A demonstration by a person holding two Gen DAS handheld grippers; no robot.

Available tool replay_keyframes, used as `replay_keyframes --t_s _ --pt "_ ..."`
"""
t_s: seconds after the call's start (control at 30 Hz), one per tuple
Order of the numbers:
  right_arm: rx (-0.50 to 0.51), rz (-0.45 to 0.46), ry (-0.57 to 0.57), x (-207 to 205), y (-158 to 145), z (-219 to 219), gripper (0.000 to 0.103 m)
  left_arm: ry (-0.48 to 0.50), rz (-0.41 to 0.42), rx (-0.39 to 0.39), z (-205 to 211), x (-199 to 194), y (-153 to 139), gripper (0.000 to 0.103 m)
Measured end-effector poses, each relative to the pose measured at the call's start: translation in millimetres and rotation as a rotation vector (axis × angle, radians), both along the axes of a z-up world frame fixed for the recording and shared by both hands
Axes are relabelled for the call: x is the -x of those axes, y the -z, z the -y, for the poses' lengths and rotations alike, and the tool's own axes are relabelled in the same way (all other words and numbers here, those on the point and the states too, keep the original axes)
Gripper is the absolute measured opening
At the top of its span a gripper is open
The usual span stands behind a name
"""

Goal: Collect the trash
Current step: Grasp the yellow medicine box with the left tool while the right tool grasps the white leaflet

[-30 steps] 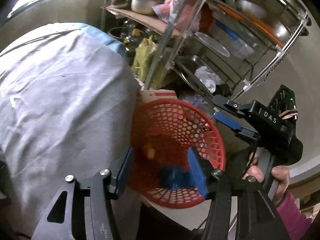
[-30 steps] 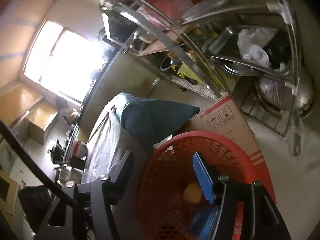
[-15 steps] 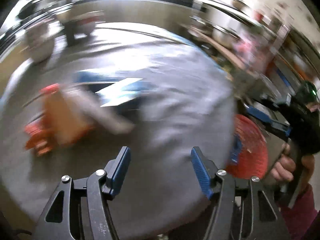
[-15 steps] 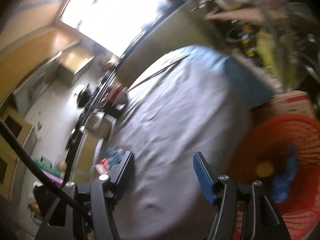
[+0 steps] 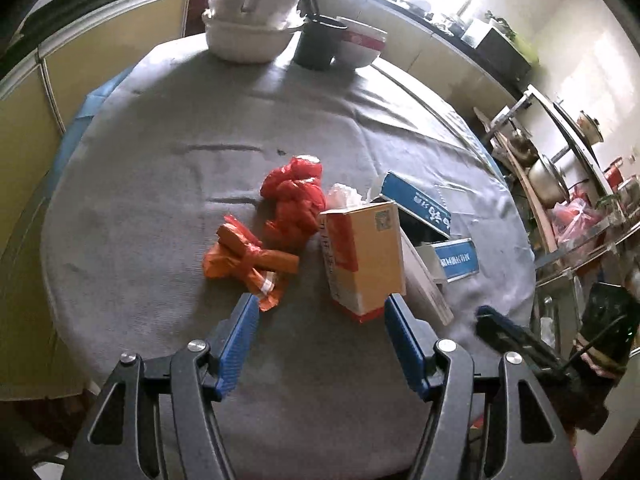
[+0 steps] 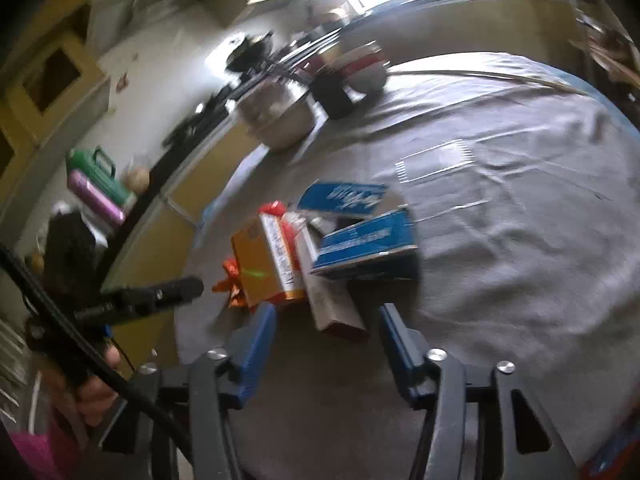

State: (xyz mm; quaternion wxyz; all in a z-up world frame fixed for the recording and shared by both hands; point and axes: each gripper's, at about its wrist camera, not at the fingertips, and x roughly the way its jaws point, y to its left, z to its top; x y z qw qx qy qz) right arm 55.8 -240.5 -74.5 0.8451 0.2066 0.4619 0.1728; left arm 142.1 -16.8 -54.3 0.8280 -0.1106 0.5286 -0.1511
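While both grippers hang above the grey worktop (image 5: pixel 160 184), the left gripper (image 5: pixel 320 344) and the right gripper (image 6: pixel 326 338) have jaws spread and empty. The trash lies just ahead: orange carton (image 5: pixel 362 258), red bag (image 5: pixel 294 204), orange wrapper (image 5: pixel 248 260), blue boxes (image 6: pixel 366 240).

Trash clustered mid-table: crumpled red plastic bag (image 5: pixel 294 200); orange wrapper (image 5: pixel 248 262), knotted, just beside it; yellow-and-red carton (image 5: pixel 364 258) upright, tilted; opened blue box (image 5: pixel 416 202) behind; flat white box (image 5: pixel 426 280) leaning against carton.
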Motion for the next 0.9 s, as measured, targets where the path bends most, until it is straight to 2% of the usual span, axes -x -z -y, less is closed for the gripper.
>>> replay_keyframes --t_s 0.1,0.17,0.27,0.33,0.43,0.63,0.9 --pt "0.038 -0.006 -0.035 -10.6 6.7 -13.2 0.047 -0.008 -0.02 0.011 -4.2 -3.1 -0.9 0.066" --pt "0.055 -0.011 -0.057 -14.6 11.1 -19.6 0.042 -0.015 -0.032 0.017 -6.6 -5.0 -1.8 0.066" --pt "0.1 -0.016 -0.079 -20.6 16.7 -30.3 0.035 -0.021 -0.042 0.009 -4.0 -9.2 -3.3 0.066" --pt "0.125 -0.011 -0.093 -21.8 19.7 -36.1 0.025 -0.02 -0.05 0.002 -0.2 -11.9 -3.2 0.066" --pt "0.152 0.02 -0.097 -15.4 17.2 -39.0 0.022 -0.016 -0.06 -0.009 8.4 -16.5 -3.5 0.066" --pt "0.121 0.009 -0.064 10.3 11.5 -17.6 0.02 -0.019 -0.08 -0.021 32.1 -30.5 0.6 0.066" --pt "0.066 -0.028 0.001 49.3 1.9 12.1 0.018 -0.039 -0.123 -0.119 65.7 -49.1 23.4 0.066"
